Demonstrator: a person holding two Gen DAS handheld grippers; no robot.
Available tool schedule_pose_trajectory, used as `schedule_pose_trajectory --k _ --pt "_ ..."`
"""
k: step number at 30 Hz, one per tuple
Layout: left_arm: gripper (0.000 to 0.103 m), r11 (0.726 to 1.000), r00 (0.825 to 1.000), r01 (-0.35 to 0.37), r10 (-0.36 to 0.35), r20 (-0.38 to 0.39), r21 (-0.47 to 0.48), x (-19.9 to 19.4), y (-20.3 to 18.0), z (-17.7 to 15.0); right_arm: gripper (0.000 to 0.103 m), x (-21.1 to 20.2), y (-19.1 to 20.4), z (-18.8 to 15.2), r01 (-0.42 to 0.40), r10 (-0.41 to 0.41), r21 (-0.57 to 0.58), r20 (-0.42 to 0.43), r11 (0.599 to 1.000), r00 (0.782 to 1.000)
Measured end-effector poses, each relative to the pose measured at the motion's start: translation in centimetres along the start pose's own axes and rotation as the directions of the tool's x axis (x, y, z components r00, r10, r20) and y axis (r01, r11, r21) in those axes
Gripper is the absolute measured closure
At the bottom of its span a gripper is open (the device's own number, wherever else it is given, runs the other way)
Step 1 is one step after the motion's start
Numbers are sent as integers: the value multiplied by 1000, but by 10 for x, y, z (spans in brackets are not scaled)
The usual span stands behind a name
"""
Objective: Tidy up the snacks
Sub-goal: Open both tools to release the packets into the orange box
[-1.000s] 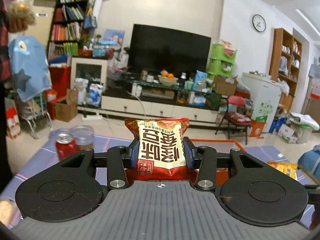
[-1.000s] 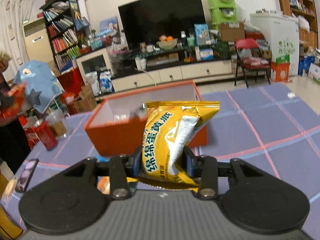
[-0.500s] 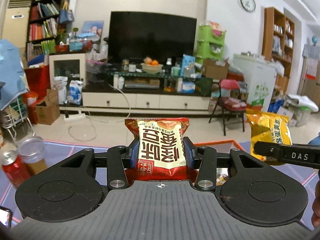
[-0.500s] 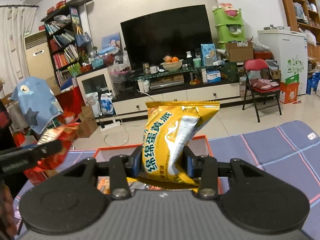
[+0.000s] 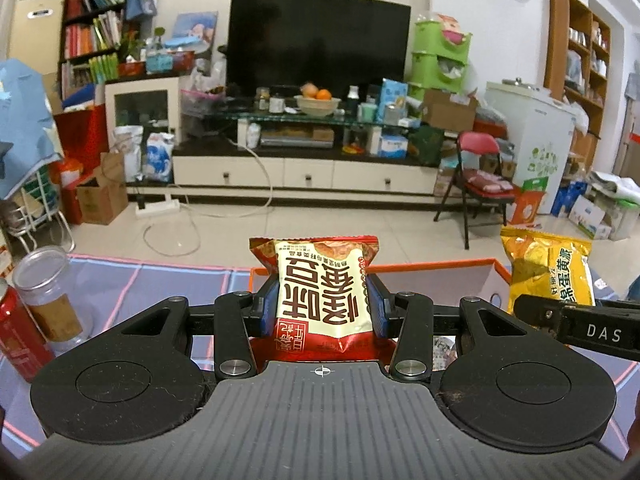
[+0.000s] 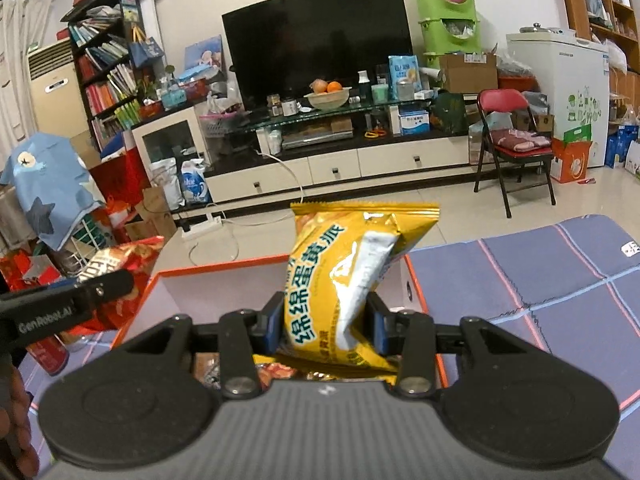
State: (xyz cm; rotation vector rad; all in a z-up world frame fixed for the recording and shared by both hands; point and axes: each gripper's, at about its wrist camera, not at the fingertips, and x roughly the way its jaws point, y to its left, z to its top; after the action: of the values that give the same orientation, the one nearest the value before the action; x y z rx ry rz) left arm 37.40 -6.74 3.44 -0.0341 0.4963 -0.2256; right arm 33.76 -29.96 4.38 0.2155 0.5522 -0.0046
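My left gripper (image 5: 322, 312) is clamped on a glossy red-and-cream snack packet (image 5: 320, 292), puffy and pillow-shaped. My right gripper (image 6: 322, 322) pinches a crinkled yellow foil packet (image 6: 344, 280). Both hang over the near edge of the orange, white-lined cardboard box (image 6: 224, 280) on the quilted blue worktop (image 6: 560, 264).
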Motion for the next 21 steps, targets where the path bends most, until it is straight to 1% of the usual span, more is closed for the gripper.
schedule_pose_trajectory --k 1,2,4,5,6,10,13,16,18,19,21 --pt "88 1000 1000 5 -5 -1 2 0 -1 -2 60 3 0 -1 -6 5 -3 -23 1000 1000" --pt "83 1000 1000 15 -15 2 6 1 -2 -2 58 3 0 -3 -10 10 0 -24 1000 1000" --pt "47 1000 1000 26 -26 16 16 -3 -2 -2 43 1 2 -6 -2 2 1 -9 1000 1000" --pt "42 1000 999 19 -20 39 18 -7 -2 -1 40 -2 3 -5 -5 5 -3 2 1000 1000" --pt "40 1000 998 14 -15 62 16 -13 0 1 40 -5 3 -4 -8 8 -3 17 1000 1000" --pt "40 999 992 30 -27 120 -18 -44 16 15 40 -29 7 2 -24 26 -20 83 1000 996" --pt "40 998 982 49 -41 186 -38 -85 34 24 40 -53 12 7 -48 53 -43 135 998 989" --pt "39 997 968 52 -36 249 -58 -129 55 29 38 -81 21 7 -66 77 -68 182 996 980" --pt "39 998 959 36 -18 282 -59 -157 67 28 35 -97 27 4 -88 101 -79 194 993 976" --pt "39 998 958 18 1 288 -62 -168 74 25 35 -105 32 0 -112 127 -86 193 990 973" --pt "39 997 960 -19 38 277 -69 -184 89 16 35 -115 45 -8 -154 173 -116 181 981 968"
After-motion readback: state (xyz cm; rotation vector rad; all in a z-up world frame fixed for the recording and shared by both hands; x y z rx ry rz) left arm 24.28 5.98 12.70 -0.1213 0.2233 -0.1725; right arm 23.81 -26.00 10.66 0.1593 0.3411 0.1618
